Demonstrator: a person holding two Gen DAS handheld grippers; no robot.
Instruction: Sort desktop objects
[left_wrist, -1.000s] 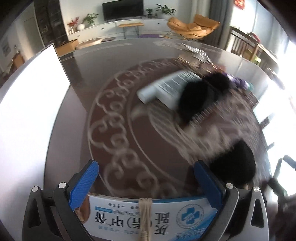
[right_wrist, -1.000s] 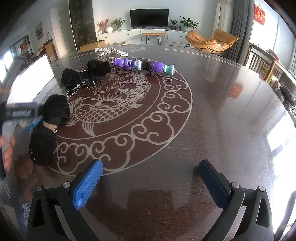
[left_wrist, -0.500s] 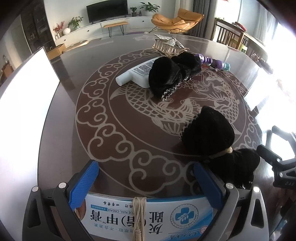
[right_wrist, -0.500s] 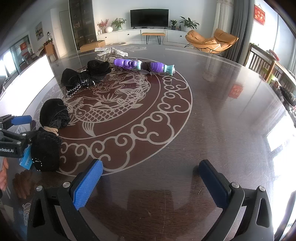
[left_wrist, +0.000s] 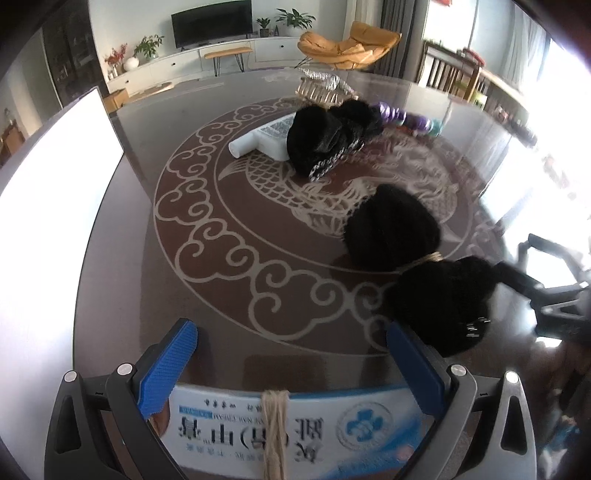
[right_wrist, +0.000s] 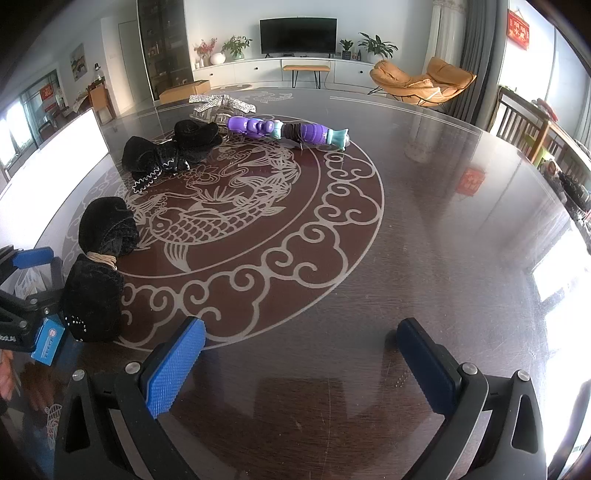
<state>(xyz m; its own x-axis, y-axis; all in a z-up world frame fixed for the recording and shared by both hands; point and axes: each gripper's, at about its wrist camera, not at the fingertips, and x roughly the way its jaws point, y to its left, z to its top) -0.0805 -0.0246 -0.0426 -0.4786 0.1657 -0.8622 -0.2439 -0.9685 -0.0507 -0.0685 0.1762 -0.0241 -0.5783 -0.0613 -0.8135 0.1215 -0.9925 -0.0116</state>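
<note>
Jaws on the left gripper (left_wrist: 291, 363) are clamped on a blue-and-white box (left_wrist: 288, 424) tied with twine, bottom of the frame, low over the surface (left_wrist: 110, 295). Black fuzzy bundle (left_wrist: 413, 258) sits lower right, so I'd swing clear of it before setting the box down. Right gripper (right_wrist: 299, 354) hangs level over bare wood, jaws wide apart, holding nothing.

1. The white tube (left_wrist: 265, 138) is partly hidden behind the black bow (left_wrist: 325, 142).
2. The blue-and-white box (left_wrist: 291, 430) is cut off by the bottom edge.
3. The purple toy (left_wrist: 406, 120) is blurred near the table's far edge.
</note>
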